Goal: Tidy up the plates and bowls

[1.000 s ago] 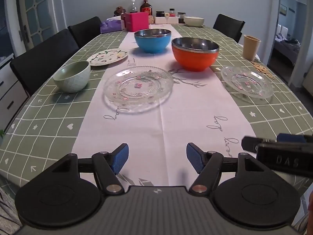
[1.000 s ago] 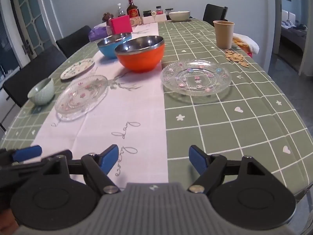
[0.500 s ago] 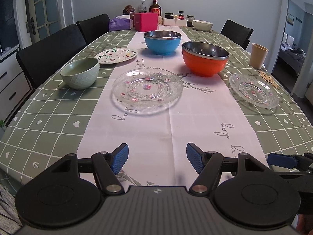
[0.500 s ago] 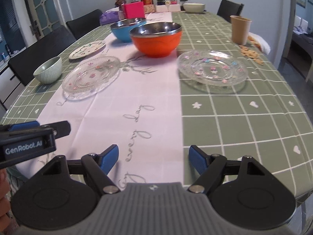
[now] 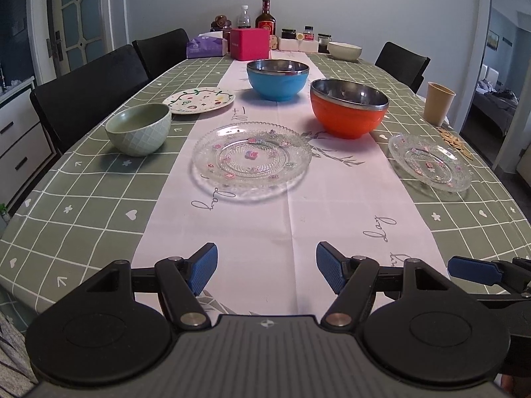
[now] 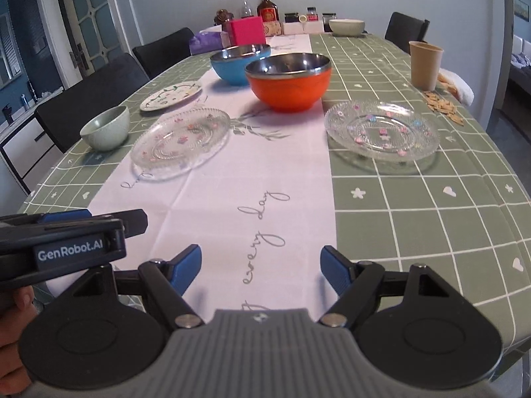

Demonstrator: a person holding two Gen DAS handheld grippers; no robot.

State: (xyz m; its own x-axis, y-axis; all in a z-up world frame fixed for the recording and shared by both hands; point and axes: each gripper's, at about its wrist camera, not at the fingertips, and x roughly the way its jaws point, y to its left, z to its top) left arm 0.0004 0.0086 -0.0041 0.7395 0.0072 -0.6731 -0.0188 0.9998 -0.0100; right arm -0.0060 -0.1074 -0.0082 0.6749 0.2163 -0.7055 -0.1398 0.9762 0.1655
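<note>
Seven dishes on view: three plates and four bowls, listed below after the surface that carries them, largest first.
Table (image 5: pixel 83 199): long, under a green checked cloth, with a white runner (image 5: pixel 292 225) down its middle.
Orange bowl (image 5: pixel 349 108): steel-lined, upright on the runner's right edge, near mid-table.
Blue bowl (image 5: pixel 277 79): steel-lined, upright on the runner, behind the orange bowl toward the far end.
Large glass plate (image 5: pixel 252 159): flat on the runner, nearest the near edge of all the dishes.
Second glass plate (image 6: pixel 381 131): flat on the green cloth by the right edge, just off the runner.
Painted plate (image 5: pixel 198 99): white with a leaf pattern, on the green cloth left of the runner.
Green bowl (image 5: pixel 138 128): upright near the left edge, just in front of the painted plate.
White bowl (image 5: pixel 344 50): at the far end, right of the runner.
Paper cup (image 5: pixel 438 103): upright near the right edge.
Pink box (image 5: pixel 249 43): far end, on the runner, bottles behind it.
Left gripper (image 5: pixel 267 267): above the near edge over the runner, fingers spread wide, holding nothing.
Right gripper (image 6: pixel 261 268): beside it over the runner's right border, fingers likewise spread and empty.
</note>
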